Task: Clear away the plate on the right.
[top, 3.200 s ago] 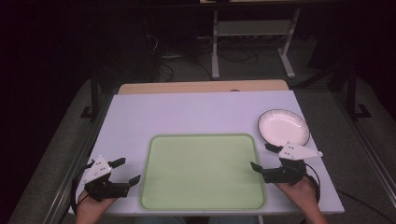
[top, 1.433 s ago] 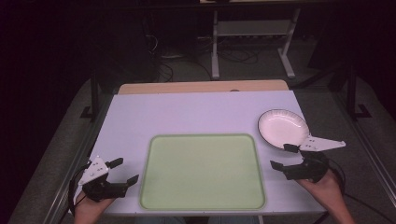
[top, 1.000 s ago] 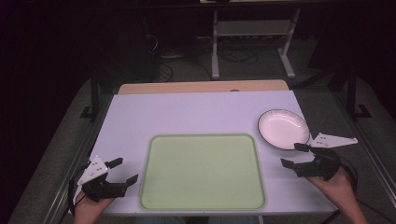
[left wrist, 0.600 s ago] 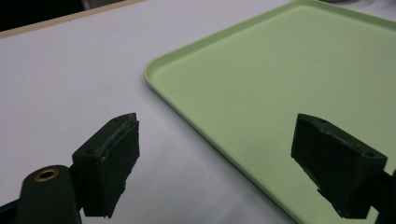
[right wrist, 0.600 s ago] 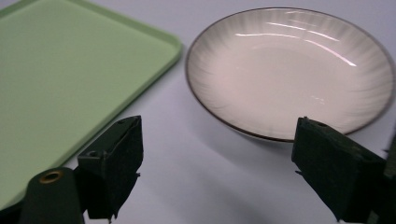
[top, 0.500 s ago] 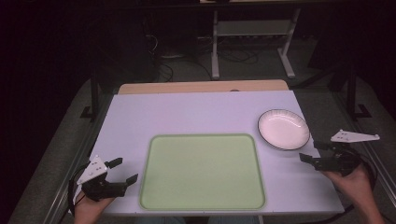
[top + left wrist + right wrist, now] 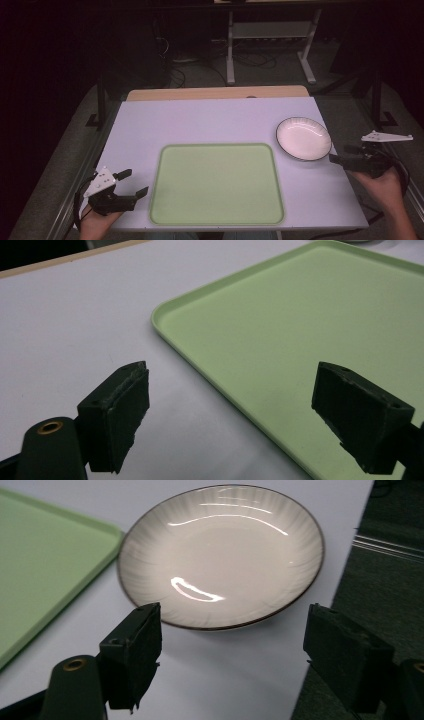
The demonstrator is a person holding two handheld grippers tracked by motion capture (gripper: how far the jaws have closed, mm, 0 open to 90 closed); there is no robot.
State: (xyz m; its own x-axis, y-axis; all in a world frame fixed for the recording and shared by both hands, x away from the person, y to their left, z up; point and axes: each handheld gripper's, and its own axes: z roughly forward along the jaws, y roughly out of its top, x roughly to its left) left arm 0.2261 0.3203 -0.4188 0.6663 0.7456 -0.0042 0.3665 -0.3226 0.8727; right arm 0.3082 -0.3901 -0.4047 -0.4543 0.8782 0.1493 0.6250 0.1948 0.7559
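Just ahead of the released right hand-held gripper lies the plate.

Readable text: I find none anywhere on my feeds.
Tray: its green surface is plain, with no mark or brand, and I get the same close up from the left gripper view.
Plate: I see white glaze with a dark rim line and no print or logo, also in the right gripper view.
Table: the white top carries no label or number.
Gripper plates: too small on my high view for any marking to be made out.
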